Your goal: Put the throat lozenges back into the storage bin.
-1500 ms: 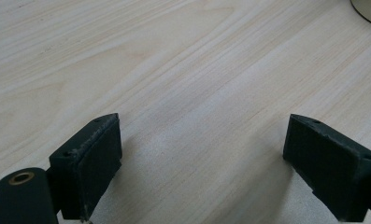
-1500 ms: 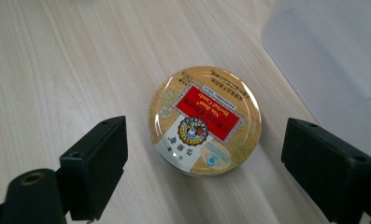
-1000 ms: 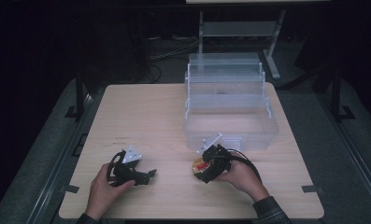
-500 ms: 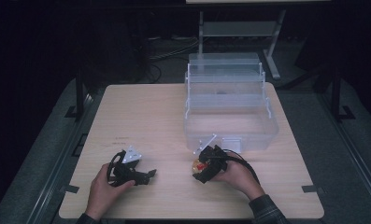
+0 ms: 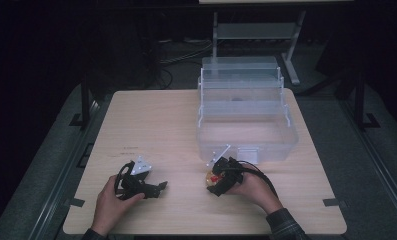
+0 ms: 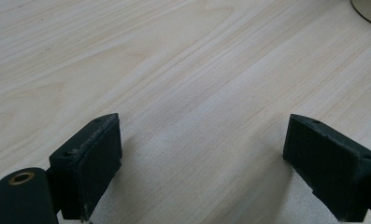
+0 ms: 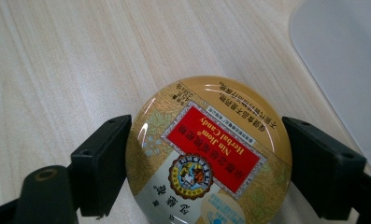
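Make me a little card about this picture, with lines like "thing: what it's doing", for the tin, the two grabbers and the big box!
held thing: round gold candy tin with a red label, lying flat on the light wooden table
right gripper: jaws have just closed, pressing both sides of the tin
left gripper: open, nothing between its jaws, low over bare table
box: clear plastic tiered box, standing open behind the tin
tin and box: apart

You are working in what looks like a lab or recording room: a lone light-wood table [image 5: 156,120] stands on dark grey carpet [image 5: 51,165] in a dim space, tape marks [image 5: 334,202] by its corners, cables [image 5: 178,55] trailing on the floor behind, and a metal stand [image 5: 258,30] at the back.
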The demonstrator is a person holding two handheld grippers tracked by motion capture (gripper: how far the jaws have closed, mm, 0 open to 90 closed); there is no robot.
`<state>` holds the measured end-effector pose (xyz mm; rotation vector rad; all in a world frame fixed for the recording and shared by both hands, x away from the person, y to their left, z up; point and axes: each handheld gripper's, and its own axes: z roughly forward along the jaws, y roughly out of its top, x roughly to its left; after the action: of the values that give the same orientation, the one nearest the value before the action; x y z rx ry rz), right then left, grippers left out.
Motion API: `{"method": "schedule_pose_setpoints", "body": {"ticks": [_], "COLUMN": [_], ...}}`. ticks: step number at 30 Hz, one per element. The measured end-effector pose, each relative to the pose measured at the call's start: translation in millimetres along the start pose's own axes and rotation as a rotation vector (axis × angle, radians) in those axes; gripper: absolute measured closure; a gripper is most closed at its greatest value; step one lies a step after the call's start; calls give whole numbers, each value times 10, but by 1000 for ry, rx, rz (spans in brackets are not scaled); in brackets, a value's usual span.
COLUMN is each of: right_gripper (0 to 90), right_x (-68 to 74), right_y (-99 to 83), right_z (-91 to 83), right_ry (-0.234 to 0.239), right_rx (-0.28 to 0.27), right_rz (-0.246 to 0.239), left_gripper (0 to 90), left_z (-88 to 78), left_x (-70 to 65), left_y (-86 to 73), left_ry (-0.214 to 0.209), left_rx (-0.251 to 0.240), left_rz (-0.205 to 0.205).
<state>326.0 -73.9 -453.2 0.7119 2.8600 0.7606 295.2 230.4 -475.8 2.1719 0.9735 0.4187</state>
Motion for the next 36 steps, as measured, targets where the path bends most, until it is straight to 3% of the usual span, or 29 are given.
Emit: {"method": "schedule_pose_setpoints", "body": {"ticks": [15,36], "right_gripper": [194,194], "right_x": [2,52], "right_y": [-8,-137], "right_z": [-63,-345], "right_ry": [2,-17], "right_rx": [-11,-35], "right_rz": [-1,15], "left_gripper": [109,109], "left_z": [1,3], "left_x": [0,-2], "left_y": [0,-1], "left_ry": [0,1], "left_rx": [-1,-4], "left_rz": [0,-3]}}
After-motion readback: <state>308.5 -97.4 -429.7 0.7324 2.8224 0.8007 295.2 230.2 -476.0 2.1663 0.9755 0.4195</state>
